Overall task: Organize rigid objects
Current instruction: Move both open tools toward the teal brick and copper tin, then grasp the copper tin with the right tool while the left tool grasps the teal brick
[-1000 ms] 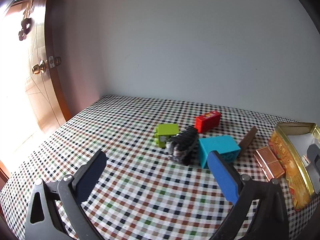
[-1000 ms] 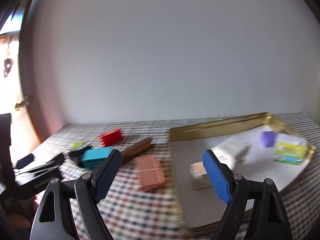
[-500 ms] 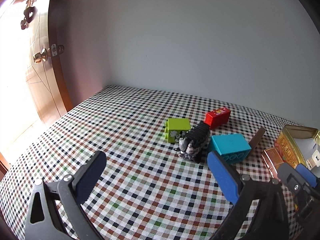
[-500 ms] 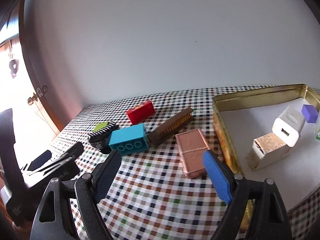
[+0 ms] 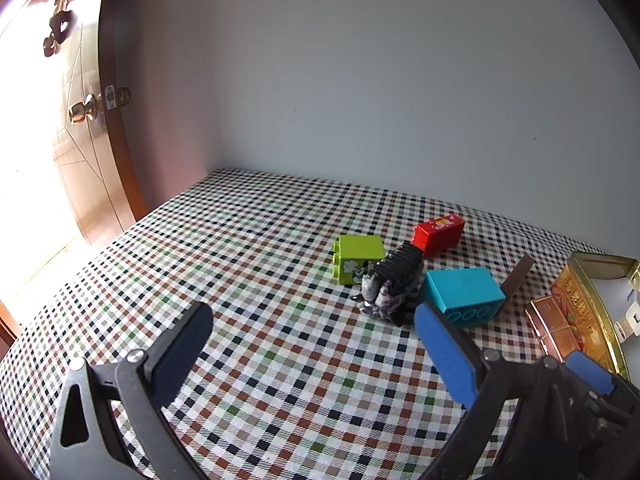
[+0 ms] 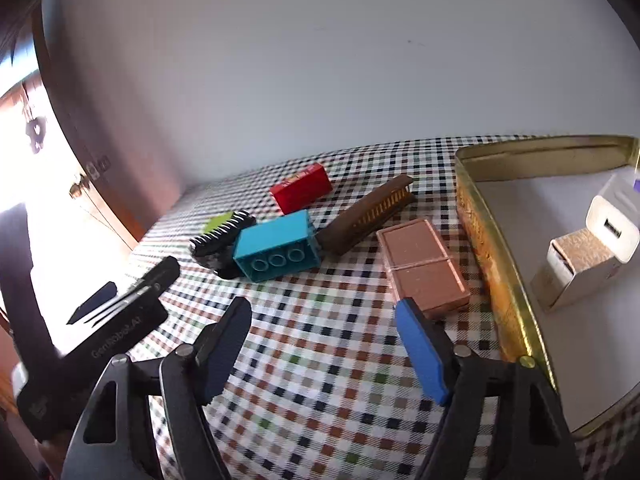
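- On the checked tablecloth [image 5: 248, 264], the loose pieces sit bunched toward the far right, leaving a broad bare stretch of cloth between them and the left gripper [image 5: 312, 348].
- Left gripper: fingers spread wide, nothing between the pads, hovering above the near cloth.
- Right gripper [image 6: 324, 340]: likewise spread wide and holding nothing, low over the cloth just short of the copper-coloured case [image 6: 424, 264].
- The cluster: green block [image 5: 357, 258] touching the black ridged clip [image 5: 394, 284], teal block [image 5: 462, 296] just beside the clip, red block [image 5: 438, 234] behind them nearer the wall.
- A brown comb [image 6: 366, 216] lies at a slant between the teal block and the copper case, its end touching the teal block.
- The gold tin tray [image 6: 500, 248] stands just right of the copper case; its raised wall bounds that side.
- The wall closes the far edge of the table; a wooden door [image 5: 80, 160] stands beyond the left edge.
- Only the right wrist view shows the tray's inside: a white charger [image 6: 612, 228] leaning on a small open box [image 6: 572, 268], both on the pale floor of the tray.
- Only the left wrist view shows the green block whole; from the right it is mostly hidden behind the clip.
- Each view catches the other gripper at its side edge.
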Demonstrator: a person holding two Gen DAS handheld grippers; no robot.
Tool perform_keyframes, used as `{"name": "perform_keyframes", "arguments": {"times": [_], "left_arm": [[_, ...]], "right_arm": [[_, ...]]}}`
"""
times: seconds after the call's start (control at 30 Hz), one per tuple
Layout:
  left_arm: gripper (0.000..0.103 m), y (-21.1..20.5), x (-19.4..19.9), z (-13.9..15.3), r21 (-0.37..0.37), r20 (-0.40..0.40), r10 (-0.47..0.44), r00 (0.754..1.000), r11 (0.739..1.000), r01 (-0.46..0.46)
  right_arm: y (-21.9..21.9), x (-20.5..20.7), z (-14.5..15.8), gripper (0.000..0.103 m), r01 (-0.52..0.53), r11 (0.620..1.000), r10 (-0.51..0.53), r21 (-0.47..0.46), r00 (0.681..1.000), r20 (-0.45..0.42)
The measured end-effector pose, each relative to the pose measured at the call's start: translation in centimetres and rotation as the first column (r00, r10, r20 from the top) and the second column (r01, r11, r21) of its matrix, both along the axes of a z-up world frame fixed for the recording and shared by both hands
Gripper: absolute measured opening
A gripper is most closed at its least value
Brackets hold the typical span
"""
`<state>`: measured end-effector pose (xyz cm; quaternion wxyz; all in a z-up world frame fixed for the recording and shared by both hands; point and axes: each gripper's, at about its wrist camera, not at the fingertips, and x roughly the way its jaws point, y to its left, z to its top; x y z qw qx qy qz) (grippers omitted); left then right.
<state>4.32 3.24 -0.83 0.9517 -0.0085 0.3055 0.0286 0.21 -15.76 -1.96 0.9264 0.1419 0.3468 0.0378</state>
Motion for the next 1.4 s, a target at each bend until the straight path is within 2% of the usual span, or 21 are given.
{"name": "perform_keyframes", "arguments": {"times": [0.2,0.3,0.37,0.43,0.53,0.63,0.73,0.77,0.83,0.87,1.03,1.17,1.3,1.4], "left_arm": [[0.102,0.3,0.1,-0.2,-0.011,-0.001,0.004,1.000,1.000,-0.004],[0.102,0.5,0.1,-0.3,-0.014,0.000,0.004,1.000,1.000,-0.004],[0.103,0.4,0.2,-0.3,-0.008,-0.003,0.000,1.000,1.000,0.000],[0.102,0.1,0.3,-0.4,0.001,-0.009,-0.010,1.000,1.000,0.010],[0.102,-0.4,0.6,-0.6,0.009,-0.022,-0.023,0.999,1.000,0.023],[0.103,-1.0,1.2,-0.9,0.006,-0.050,-0.035,0.998,0.999,0.036],[0.103,-1.4,1.6,-1.3,-0.006,-0.076,-0.058,0.995,0.998,0.058],[0.103,-1.6,1.8,-1.4,-0.008,-0.081,-0.065,0.995,0.998,0.064],[0.102,-2.1,1.9,-1.6,-0.016,-0.084,-0.080,0.993,0.997,0.079],[0.102,-2.3,1.8,-1.6,-0.022,-0.085,-0.092,0.992,0.996,0.091],[0.102,-4.8,2.2,-1.6,-0.013,-0.068,-0.160,0.985,0.987,0.159],[0.102,-7.4,3.1,-1.4,0.013,-0.061,-0.200,0.978,0.980,0.201],[0.102,-9.3,5.2,-2.3,0.034,-0.115,-0.182,0.977,0.982,0.187],[0.102,-9.7,6.7,-2.9,-0.021,-0.157,-0.179,0.971,0.984,0.178]], "right_arm": [[-1.9,0.5,-0.1,0.072,0.101,0.991,-0.104,-0.092,0.994,-0.033],[-3.9,1.2,-0.5,0.072,0.133,0.987,-0.140,-0.091,0.987,-0.081],[-4.8,1.4,-0.4,0.073,0.160,0.982,-0.167,-0.100,0.984,-0.066],[-4.9,2.5,-0.4,0.074,0.137,0.984,-0.146,-0.111,0.987,-0.074],[-4.3,4.8,-1.4,0.074,0.056,0.993,-0.072,-0.108,0.985,-0.156],[-2.7,6.0,-1.4,0.076,0.030,0.979,-0.066,-0.201,0.983,-0.173],[-1.9,6.3,-1.4,0.072,0.006,0.972,-0.049,-0.233,0.983,-0.179],[-1.8,6.2,-1.5,0.069,0.005,0.971,-0.049,-0.237,0.983,-0.179],[-1.8,6.1,-1.5,0.051,0.010,0.967,-0.056,-0.253,0.983,-0.174],[-1.8,6.1,-1.5,0.049,0.011,0.968,-0.055,-0.249,0.984,-0.171],[-3.2,4.3,-1.1,0.049,-0.003,0.990,-0.016,-0.144,0.992,-0.128],[-3.1,1.8,0.5,0.049,0.016,0.979,-0.024,-0.204,0.999,-0.040],[-4.1,-0.4,2.0,0.049,0.036,0.985,-0.035,-0.169,0.999,0.009],[-4.5,-1.0,2.5,0.049,0.048,0.982,-0.044,-0.180,0.999,0.027]]}}
